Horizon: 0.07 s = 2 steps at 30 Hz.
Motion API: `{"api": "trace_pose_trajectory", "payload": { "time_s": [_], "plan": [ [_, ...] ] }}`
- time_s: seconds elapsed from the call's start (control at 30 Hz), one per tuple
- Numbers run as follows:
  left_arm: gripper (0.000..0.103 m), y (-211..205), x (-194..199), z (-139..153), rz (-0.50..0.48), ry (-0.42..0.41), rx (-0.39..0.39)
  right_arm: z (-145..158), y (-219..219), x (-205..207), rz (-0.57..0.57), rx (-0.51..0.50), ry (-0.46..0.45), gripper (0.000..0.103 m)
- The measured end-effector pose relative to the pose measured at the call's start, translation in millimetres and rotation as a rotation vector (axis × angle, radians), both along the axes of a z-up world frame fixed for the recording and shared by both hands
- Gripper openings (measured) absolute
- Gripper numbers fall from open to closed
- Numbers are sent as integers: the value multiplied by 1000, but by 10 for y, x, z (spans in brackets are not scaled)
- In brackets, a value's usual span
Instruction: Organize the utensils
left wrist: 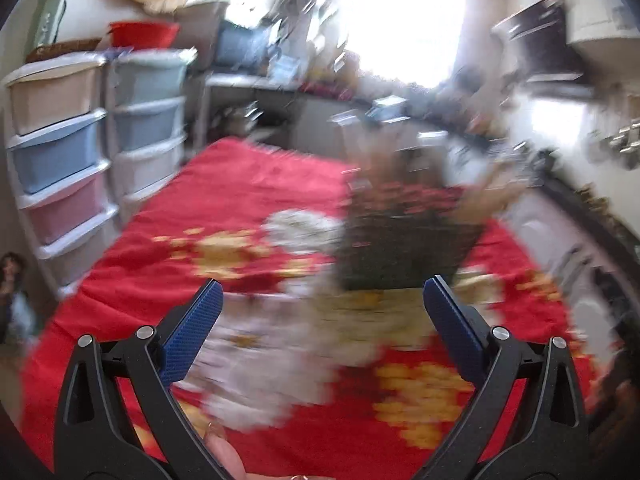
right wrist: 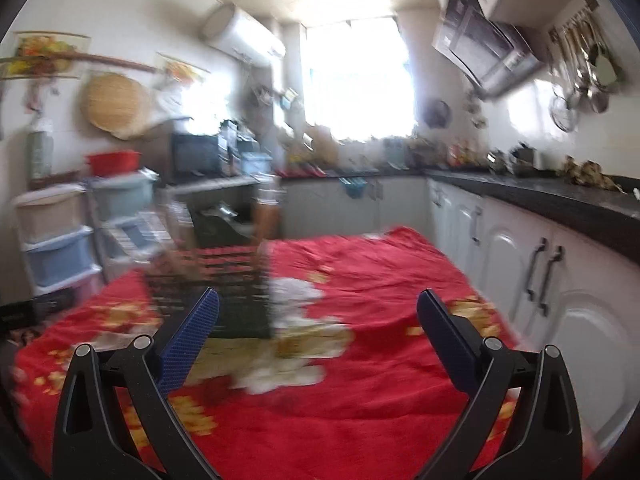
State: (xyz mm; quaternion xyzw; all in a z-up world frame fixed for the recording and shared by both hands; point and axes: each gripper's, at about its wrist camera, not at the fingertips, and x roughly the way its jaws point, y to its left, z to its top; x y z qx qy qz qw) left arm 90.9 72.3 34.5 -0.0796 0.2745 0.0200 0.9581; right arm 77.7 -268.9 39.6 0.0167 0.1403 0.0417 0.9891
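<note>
A red flowered cloth (right wrist: 380, 360) covers the table. Pastel plastic drawer towers (left wrist: 60, 152) stand at the left, white cabinets (right wrist: 520, 248) under a dark countertop (right wrist: 560, 196) at the right.

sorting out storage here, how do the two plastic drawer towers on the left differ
The outer drawer tower stacks beige, blue, then pink drawers; the inner drawer tower shows paler green, blue-grey and whitish ones. The outer carries a dark woven tray on top, the inner a red basin. Both have white frames.
</note>
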Motion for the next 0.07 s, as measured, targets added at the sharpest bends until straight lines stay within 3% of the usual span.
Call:
{"api": "trace_pose_trajectory", "payload": {
  "time_s": [0.07],
  "plan": [
    [93,263,255,-55,69,53,38,-6,-171,306,-73,-40,109,97]
  ]
}}
